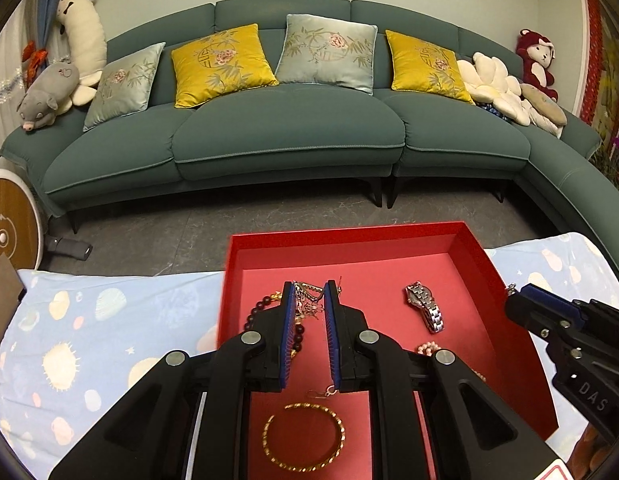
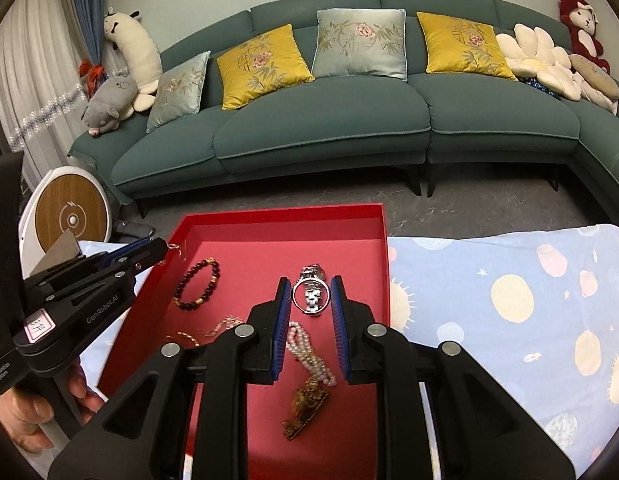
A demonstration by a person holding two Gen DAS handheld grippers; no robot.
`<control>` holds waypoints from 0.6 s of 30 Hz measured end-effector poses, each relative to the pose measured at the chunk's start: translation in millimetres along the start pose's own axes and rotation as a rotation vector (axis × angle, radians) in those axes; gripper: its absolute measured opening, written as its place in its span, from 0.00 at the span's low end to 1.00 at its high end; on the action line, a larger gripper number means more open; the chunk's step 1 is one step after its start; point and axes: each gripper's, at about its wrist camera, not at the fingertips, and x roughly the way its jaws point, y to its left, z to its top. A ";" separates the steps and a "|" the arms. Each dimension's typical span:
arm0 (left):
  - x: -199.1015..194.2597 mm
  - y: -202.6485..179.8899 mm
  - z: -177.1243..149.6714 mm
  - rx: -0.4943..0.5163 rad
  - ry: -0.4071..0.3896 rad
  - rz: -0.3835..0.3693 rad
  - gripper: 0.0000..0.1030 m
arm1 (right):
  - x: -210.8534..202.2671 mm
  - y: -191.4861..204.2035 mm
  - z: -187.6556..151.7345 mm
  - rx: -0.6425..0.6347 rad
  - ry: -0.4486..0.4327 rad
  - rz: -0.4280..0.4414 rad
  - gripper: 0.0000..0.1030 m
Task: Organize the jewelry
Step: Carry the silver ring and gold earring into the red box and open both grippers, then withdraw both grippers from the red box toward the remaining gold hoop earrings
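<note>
A red tray (image 1: 349,232) (image 2: 281,212) lies on the cloth-covered table. My left gripper (image 1: 309,292) (image 2: 161,246) hangs over the tray's left part, shut on a dangling silver earring (image 1: 307,300) (image 2: 175,247). My right gripper (image 2: 310,280) (image 1: 513,296) is over the tray's right part, shut on a silver ring (image 2: 310,295). In the tray lie a silver watch (image 1: 425,306) (image 2: 311,270), a dark bead bracelet (image 2: 197,284) (image 1: 255,312), a gold bangle (image 1: 303,436), a pearl bracelet (image 2: 309,354), a gold-brown clip (image 2: 307,408) and a small loose earring (image 1: 323,392).
A blue cloth with planet prints (image 2: 509,300) (image 1: 89,340) covers the table on both sides of the tray. Beyond the table edge are grey floor and a green sofa (image 1: 289,136). A round wood-faced device (image 2: 71,220) stands at the left. A hand (image 2: 29,412) holds the left gripper.
</note>
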 end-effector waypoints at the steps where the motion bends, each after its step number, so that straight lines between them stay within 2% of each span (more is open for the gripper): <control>1: 3.1 -1.7 -0.1 -0.001 0.005 -0.004 0.12 | 4.1 -2.4 -0.7 0.006 0.011 0.003 0.19; 3: 9.0 -3.8 0.6 -0.009 0.022 -0.011 0.12 | 10.3 -4.9 -1.1 0.011 0.022 0.001 0.19; 4: 11.8 -4.2 1.1 -0.019 0.031 -0.011 0.16 | 12.2 -4.6 -1.1 0.008 0.026 0.002 0.19; 6: 13.6 -4.4 1.3 -0.037 0.037 -0.008 0.26 | 15.0 -4.4 -1.4 0.003 0.030 -0.012 0.20; 8: 11.1 -3.0 3.3 -0.044 0.024 0.005 0.40 | 13.1 -5.4 -1.5 0.006 0.024 -0.012 0.32; 10: 5.7 -1.1 7.5 -0.059 0.012 0.008 0.46 | 5.6 -6.7 -0.6 0.012 0.003 -0.018 0.33; 13: -15.5 9.7 15.3 -0.097 -0.008 -0.006 0.47 | -17.7 -9.2 6.6 0.034 -0.037 -0.013 0.34; 15: -39.8 17.6 21.2 -0.119 -0.036 -0.020 0.47 | -43.0 -9.0 12.7 0.048 -0.075 0.000 0.34; 18: -89.3 27.3 24.9 -0.119 -0.088 -0.021 0.53 | -88.8 -7.6 19.4 0.061 -0.130 0.004 0.37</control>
